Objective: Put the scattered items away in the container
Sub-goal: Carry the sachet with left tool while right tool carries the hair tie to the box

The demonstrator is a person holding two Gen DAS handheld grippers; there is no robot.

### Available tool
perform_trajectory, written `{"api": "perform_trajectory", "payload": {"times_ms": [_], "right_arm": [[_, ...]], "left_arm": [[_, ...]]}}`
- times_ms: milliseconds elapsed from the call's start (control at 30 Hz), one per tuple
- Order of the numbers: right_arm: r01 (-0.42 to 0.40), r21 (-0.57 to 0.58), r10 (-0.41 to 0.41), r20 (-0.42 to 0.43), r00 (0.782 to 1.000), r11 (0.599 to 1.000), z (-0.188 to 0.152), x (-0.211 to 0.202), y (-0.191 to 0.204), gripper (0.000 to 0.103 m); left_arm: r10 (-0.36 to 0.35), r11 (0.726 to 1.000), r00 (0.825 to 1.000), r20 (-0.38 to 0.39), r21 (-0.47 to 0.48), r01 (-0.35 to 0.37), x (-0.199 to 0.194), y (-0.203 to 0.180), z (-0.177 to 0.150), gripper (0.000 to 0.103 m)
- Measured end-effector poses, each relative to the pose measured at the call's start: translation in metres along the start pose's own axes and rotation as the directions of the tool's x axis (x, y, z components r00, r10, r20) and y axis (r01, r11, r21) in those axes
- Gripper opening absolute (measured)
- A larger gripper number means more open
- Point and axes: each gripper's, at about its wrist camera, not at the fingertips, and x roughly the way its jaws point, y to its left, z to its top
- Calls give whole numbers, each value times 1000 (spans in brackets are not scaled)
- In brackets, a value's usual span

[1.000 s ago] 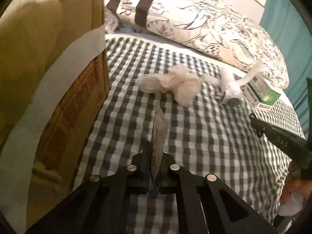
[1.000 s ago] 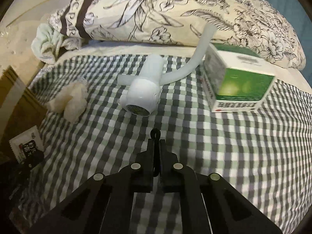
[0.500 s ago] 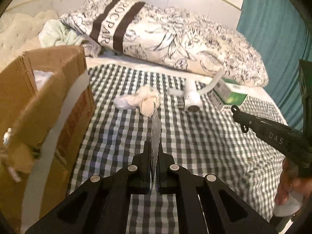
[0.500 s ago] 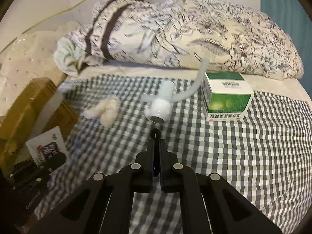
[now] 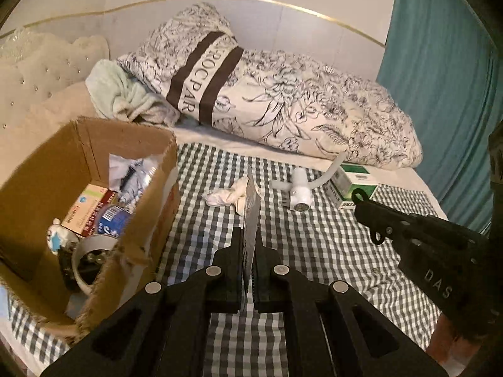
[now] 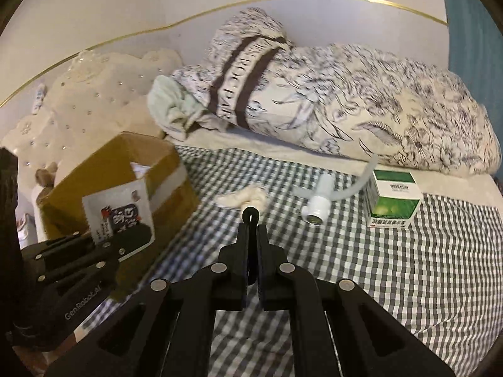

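The left gripper (image 5: 250, 242) is clamped on a flat packet (image 6: 121, 216), held edge-up beside the open box (image 5: 138, 232) on the checked sheet (image 5: 314, 245). The right gripper (image 6: 251, 235) pinches a small black loop (image 6: 251, 213), perhaps a hair tie. A rag (image 5: 229, 193), white fan (image 5: 300, 191) and green carton (image 5: 353, 185) lie scattered on the sheet, near the duvet (image 5: 298, 103).

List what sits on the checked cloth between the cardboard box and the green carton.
Between the cardboard box and the green carton lie a crumpled white cloth, then a white plastic fitting with a curved tube. Both wrist views show it.
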Motion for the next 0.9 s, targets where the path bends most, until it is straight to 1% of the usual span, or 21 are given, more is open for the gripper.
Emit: {"api": "perform_trajectory", "payload": {"times_ms": [233, 433, 600, 700, 900], "right_arm": [[-34, -27, 34, 33, 999, 999, 1, -30, 28, 4], [-74, -48, 76, 39, 996, 996, 10, -35, 51, 4], [-110, -74, 112, 23, 993, 991, 21, -20, 78, 4], [-139, -89, 140, 8, 990, 986, 30, -5, 95, 4], [-199, -118, 196, -31, 980, 973, 48, 34, 132, 4]], "left_arm": [[5, 1000, 1000, 29, -21, -4, -32, 15, 3, 5], [15, 998, 999, 51, -69, -12, -53, 42, 10, 5], [51, 994, 998, 41, -103, -47, -55, 76, 18, 5], [86, 989, 996, 36, -125, -81, -51, 99, 23, 5], [122, 978, 992, 17, -171, -117, -41, 141, 33, 5]]}}
